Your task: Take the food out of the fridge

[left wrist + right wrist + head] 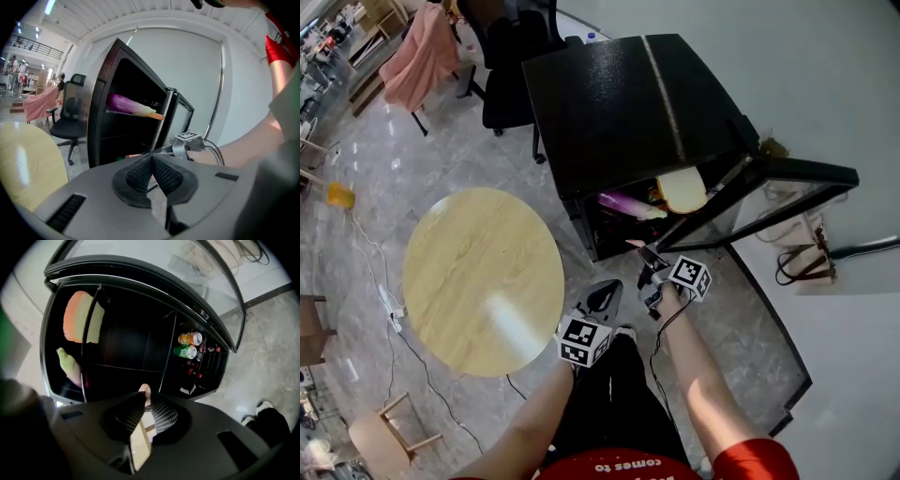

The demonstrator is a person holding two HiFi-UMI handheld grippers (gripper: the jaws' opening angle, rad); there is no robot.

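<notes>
The two cans (189, 345), one orange and one green, lie on their sides up and to the right of the right gripper (146, 399), but their labels are too small to read. The red shirt (623, 466) has white letters which I cannot read with certainty. Each gripper carries a cube with black and white square markers.

The right gripper is closed on a small pink piece (145, 390) with a rounded end, which sticks out just past the tips of its jaws. This gripper is in front of the open black fridge (619, 103). Beyond the jaws and to their left, a purple and green vegetable (69, 365) lies on a shelf inside. Higher on the same side stands a flat orange and cream piece like a slice of bread (82, 317). The glass door (769, 202) is open to the right of this gripper.

The left gripper (152, 161) has its jaws pressed together with nothing between them. It is beside the right one, a little further from the fridge.

To the left of the left gripper is a round table (483, 277) of light wood. The floor (356, 244) is grey stone tile with a shine. A black office chair (511, 66) and a pink cloth (422, 52) are behind the fridge, and the wall is white.
</notes>
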